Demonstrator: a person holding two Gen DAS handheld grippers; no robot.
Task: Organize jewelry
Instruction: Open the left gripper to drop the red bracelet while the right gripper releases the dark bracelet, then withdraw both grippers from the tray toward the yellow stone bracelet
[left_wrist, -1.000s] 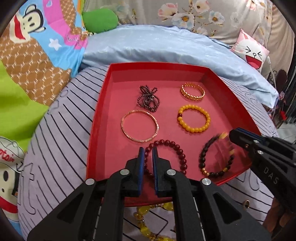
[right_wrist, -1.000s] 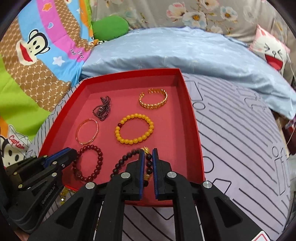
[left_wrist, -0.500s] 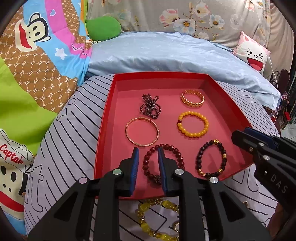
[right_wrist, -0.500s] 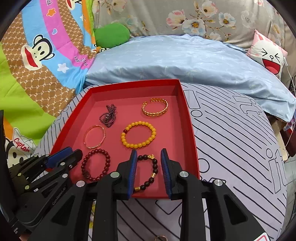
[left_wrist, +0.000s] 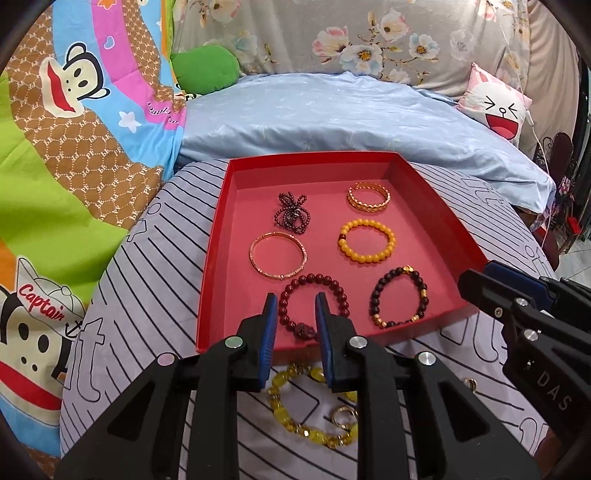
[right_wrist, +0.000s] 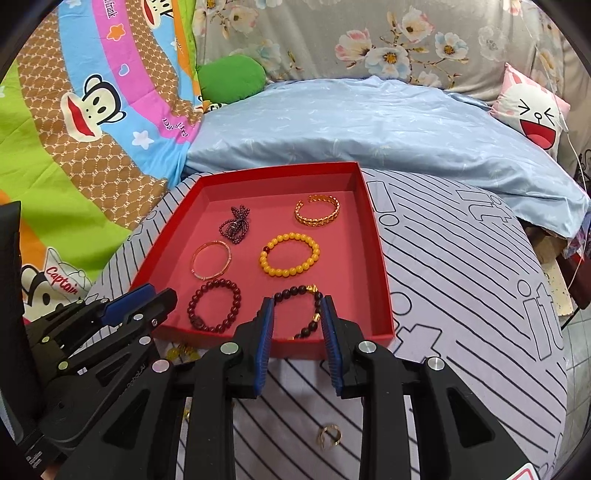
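Observation:
A red tray (left_wrist: 214, 266) (right_wrist: 380, 266) on the striped bed cover holds several bracelets. The dark red bead bracelet (left_wrist: 314, 302) (right_wrist: 214, 306) lies at the near left, the black-and-gold bead bracelet (left_wrist: 400, 297) (right_wrist: 310, 314) at the near right. My left gripper (left_wrist: 295, 306) is open and empty, above the near rim over the dark red bracelet. My right gripper (right_wrist: 297, 308) is open and empty over the black-and-gold bracelet. A yellow crystal bracelet (left_wrist: 306, 424) and a gold ring (left_wrist: 343, 415) (right_wrist: 328, 435) lie on the cover in front of the tray.
Further back in the tray lie a thin gold bangle (left_wrist: 277, 254), an orange bead bracelet (left_wrist: 367, 240), a gold chain cuff (left_wrist: 368, 197) and a dark bead bundle (left_wrist: 291, 214). A blue pillow (left_wrist: 351, 122) lies behind the tray, a cartoon blanket (left_wrist: 74, 129) to the left.
Both grippers opened from shut, letting go of the dark red and the black-and-gold bracelets inside the tray, and drew back toward the near rim.

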